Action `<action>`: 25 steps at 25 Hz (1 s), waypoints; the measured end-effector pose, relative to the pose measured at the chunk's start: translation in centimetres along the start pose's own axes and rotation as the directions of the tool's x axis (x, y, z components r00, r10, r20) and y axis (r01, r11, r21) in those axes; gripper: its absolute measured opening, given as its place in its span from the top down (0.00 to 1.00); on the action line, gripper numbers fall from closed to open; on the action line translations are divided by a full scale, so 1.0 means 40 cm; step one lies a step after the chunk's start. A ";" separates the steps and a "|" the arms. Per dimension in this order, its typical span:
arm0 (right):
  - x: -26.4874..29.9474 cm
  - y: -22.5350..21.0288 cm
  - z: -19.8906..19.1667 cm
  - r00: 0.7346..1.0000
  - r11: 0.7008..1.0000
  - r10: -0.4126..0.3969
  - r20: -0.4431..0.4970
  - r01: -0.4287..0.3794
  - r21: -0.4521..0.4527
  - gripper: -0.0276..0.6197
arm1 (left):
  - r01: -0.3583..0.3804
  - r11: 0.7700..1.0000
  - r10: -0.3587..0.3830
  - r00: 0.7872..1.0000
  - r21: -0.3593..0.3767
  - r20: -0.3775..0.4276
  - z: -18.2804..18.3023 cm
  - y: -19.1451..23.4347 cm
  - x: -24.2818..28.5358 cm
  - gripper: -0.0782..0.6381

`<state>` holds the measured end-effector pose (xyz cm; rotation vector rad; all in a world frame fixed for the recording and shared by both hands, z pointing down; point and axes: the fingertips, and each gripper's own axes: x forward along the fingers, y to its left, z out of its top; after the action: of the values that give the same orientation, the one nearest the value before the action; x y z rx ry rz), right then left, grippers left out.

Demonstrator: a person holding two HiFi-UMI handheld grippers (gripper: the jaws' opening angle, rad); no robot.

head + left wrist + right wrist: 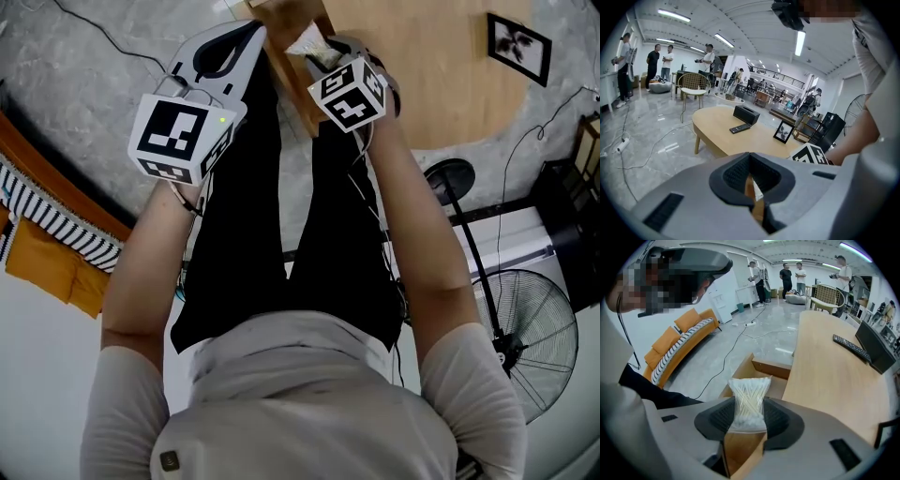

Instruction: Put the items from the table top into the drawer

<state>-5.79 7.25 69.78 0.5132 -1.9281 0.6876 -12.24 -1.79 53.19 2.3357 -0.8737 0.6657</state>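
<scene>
Just below and ahead of my right hand-held gripper (746,430), which clenched the swab bag (749,399) lengthwise along its jaws, lay the open drawer (771,367) beside the worktop (834,380); my left hand-held gripper (754,199) was clenched on nothing.

Swab bag (749,389) in right gripper (749,405): clear film, white swabs. Gripper grey, pads (717,417) black. Drawer (771,369) ahead of gripper, desk (834,376) to its right: pale wood.

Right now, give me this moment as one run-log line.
right tool: shut on cotton swab bag | facing open drawer | left tool: closed, empty
</scene>
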 end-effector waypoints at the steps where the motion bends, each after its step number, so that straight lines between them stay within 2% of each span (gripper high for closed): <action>1: 0.010 0.001 0.000 1.000 1.000 -0.004 -0.004 0.004 0.009 0.66 | -0.003 1.000 0.003 1.000 -0.005 -0.001 -0.005 0.006 -0.003 0.88; 7: 0.044 0.004 0.008 1.000 0.996 -0.010 0.011 0.009 0.084 0.65 | -0.003 1.000 0.003 1.000 -0.018 -0.008 -0.029 0.024 -0.015 0.88; 10: 0.057 0.007 0.008 1.000 0.994 -0.003 0.017 0.001 0.114 0.57 | -0.004 1.000 0.004 1.000 -0.025 -0.008 -0.038 0.030 -0.016 0.88; 19: 0.033 0.004 0.020 1.000 0.995 -0.014 0.022 0.012 0.100 0.56 | -0.009 1.000 0.009 1.000 -0.025 -0.004 -0.031 0.035 -0.030 0.88; 25: -0.026 -0.004 0.039 0.999 0.996 -0.013 0.029 0.010 0.093 0.57 | -0.015 1.000 0.015 1.000 -0.012 0.008 0.011 0.011 -0.051 0.88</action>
<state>-6.28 6.16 68.33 0.5950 -1.9263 0.7686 -13.80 -1.47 51.76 2.3252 -0.8971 0.6556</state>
